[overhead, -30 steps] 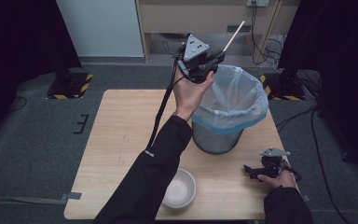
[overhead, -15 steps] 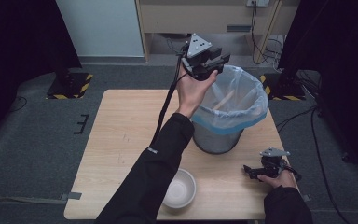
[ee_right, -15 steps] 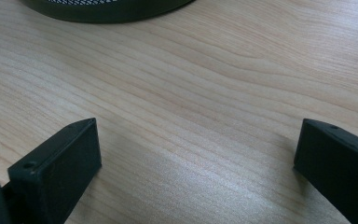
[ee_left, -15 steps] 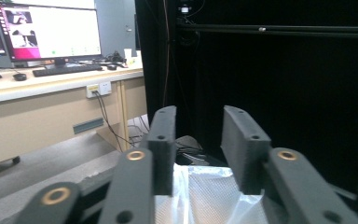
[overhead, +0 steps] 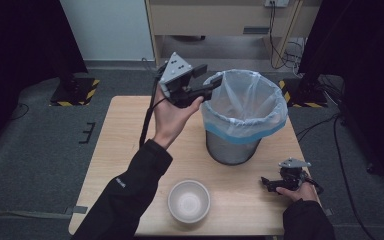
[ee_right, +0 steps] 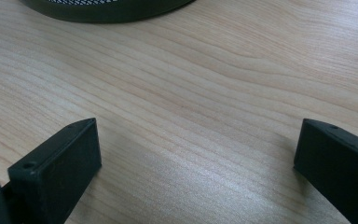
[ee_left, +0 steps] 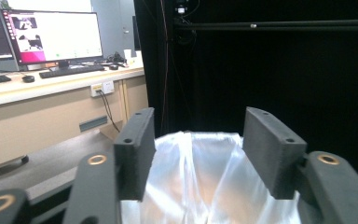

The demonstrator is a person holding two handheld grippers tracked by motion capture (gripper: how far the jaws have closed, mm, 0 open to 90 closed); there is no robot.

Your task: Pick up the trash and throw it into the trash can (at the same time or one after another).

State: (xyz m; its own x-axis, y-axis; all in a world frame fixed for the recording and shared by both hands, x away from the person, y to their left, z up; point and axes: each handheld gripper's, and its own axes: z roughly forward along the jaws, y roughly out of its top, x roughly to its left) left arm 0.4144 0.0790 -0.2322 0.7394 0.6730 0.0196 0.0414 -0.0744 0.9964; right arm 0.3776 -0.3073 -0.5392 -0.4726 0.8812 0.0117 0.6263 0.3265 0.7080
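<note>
L hand-held gripper (overhead: 207,82): held up at near-left rim of bin, jaws apart, just been opening, nothing betw. them.
R hand-held gripper (overhead: 267,183): low on worktop (overhead: 125,145), front-right, jaws wide apart, empty.
Bin (overhead: 240,117): mesh wastebasket w/ clear liner bag, upright, right-centre of worktop.
Bowl (overhead: 189,201): white, front edge, well apart from bin.

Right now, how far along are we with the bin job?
Done, apparently: the left gripper, jaws just opened, is empty beside the lined bin. In hand: nothing; the right gripper rests open on the table. Left: perhaps the white bowl, seemingly empty.
</note>
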